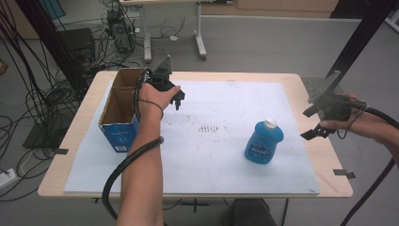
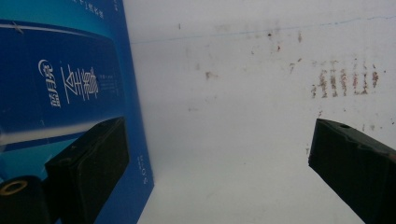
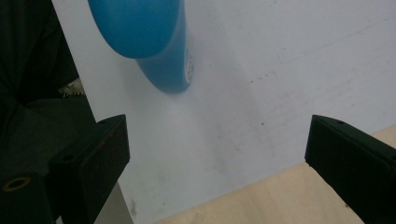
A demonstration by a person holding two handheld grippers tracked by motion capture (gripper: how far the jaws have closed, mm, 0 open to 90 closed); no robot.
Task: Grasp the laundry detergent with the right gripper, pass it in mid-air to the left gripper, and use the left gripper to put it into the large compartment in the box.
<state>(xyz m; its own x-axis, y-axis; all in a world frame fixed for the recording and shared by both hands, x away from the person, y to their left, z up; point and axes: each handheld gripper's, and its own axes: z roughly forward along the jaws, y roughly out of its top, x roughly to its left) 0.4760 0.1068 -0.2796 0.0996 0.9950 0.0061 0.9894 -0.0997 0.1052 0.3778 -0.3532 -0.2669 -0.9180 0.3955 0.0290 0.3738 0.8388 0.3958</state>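
Both tools, left tool [image 1: 177, 100] and right tool [image 1: 314, 123], are spread and empty; right should approach the centre-right bottle [image 1: 263, 142] squarely.

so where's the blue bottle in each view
High view: the blue bottle stands upright right of centre on the white mat, white cap on top.
Left gripper view: not in it; that picture has the blue box at its left.
Right gripper view: the bottle is at upper left, above the open jaws.
Shared landmark: the white mat, under everything in all three.
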